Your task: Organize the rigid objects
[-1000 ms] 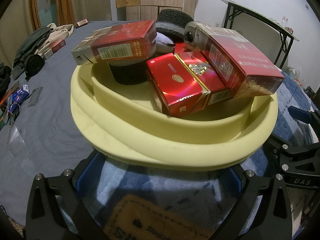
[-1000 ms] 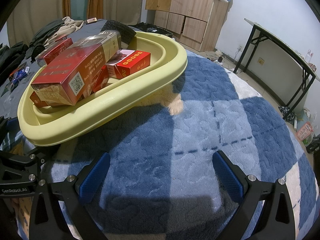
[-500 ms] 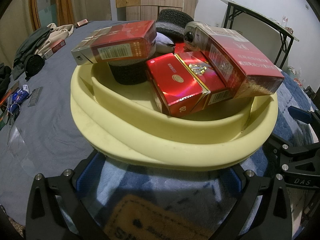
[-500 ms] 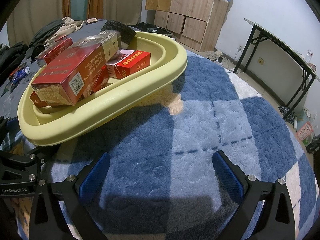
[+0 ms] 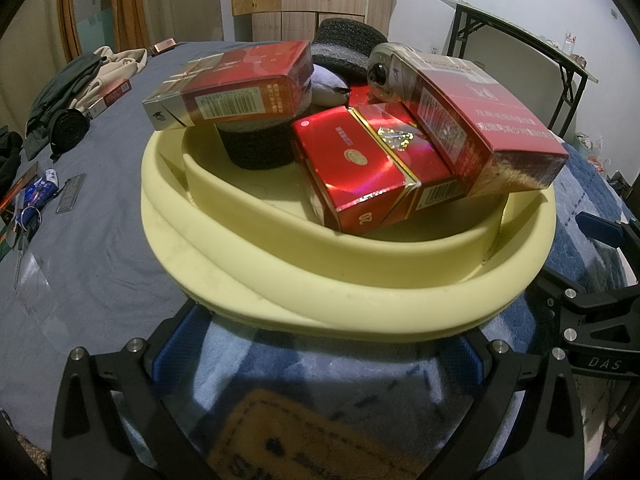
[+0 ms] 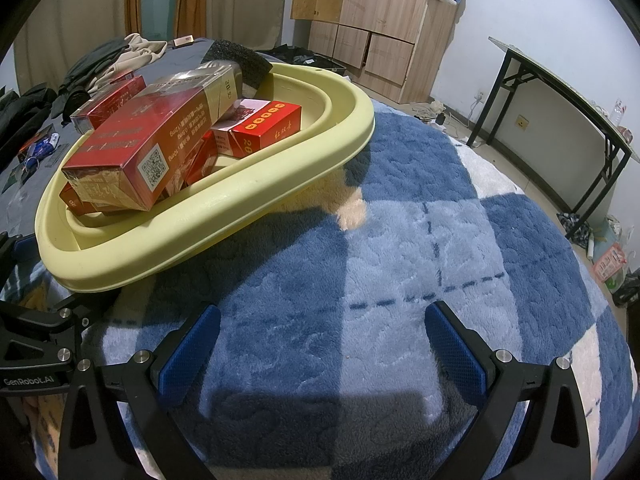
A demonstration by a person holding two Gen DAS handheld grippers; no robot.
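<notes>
Blue checked blanket (image 6: 400, 248) under yellow basin (image 6: 224, 216), wooden cabinets (image 6: 372, 28) behind.

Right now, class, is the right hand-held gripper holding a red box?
No: the right hand-held gripper is open over bare blanket, and the red boxes lie in the basin.

A basin (image 5: 248, 280) sat on a blanket (image 6: 400, 240) spread over a bed (image 5: 100, 240). In the basin lay several boxes: one box (image 5: 240, 88) rested on a foam block (image 5: 256, 148) at the left, a second box (image 5: 360, 168) lay in the middle, and a long carton (image 5: 480, 120) leaned across it at the right. Behind them stood a sponge (image 5: 344, 40). Clothes (image 5: 72, 80) lay far left on the bed. A folding table (image 6: 560, 92) stood to the right, beyond the bed.
</notes>
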